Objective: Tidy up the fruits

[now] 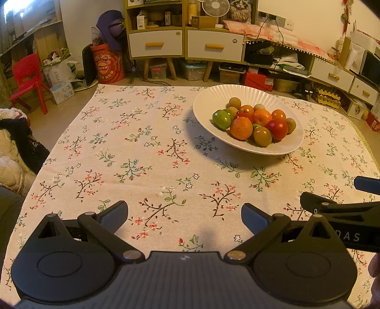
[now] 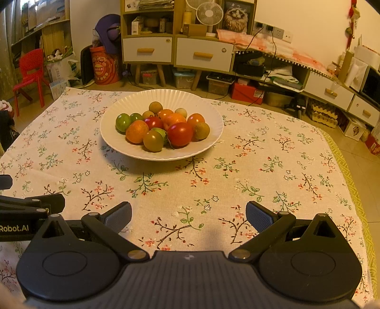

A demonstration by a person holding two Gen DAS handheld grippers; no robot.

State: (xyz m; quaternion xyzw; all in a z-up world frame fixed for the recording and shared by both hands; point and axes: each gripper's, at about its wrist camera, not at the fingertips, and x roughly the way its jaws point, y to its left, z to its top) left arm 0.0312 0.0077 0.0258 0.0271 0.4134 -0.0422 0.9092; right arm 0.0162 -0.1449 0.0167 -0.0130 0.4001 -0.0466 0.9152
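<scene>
A white ribbed bowl [image 1: 209, 99] [image 2: 209, 142] stands on the floral tablecloth [image 1: 147, 152] [image 2: 261, 166]. It holds several fruits piled together: oranges [image 1: 241, 128] [image 2: 137, 131], red tomatoes [image 1: 277, 128] [image 2: 180, 134], green ones [image 1: 221, 119] [image 2: 123, 122] and small brown round fruits [image 1: 234, 103] [image 2: 155, 107]. My left gripper [image 1: 184, 217] hovers open over the cloth near the table's front, well short of the bowl, with nothing between its fingers. My right gripper [image 2: 188, 217] is likewise open and empty. Each gripper's side shows at the edge of the other's view.
Beyond the table stand white-drawered cabinets [image 1: 185, 44] [image 2: 175, 51] with a fan [image 2: 210, 14], storage boxes below, and a low shelf unit [image 2: 332, 90] at right. A red chair [image 1: 28, 78] [image 2: 29, 71] stands at far left. A fleecy garment [image 1: 16, 142] lies by the table's left edge.
</scene>
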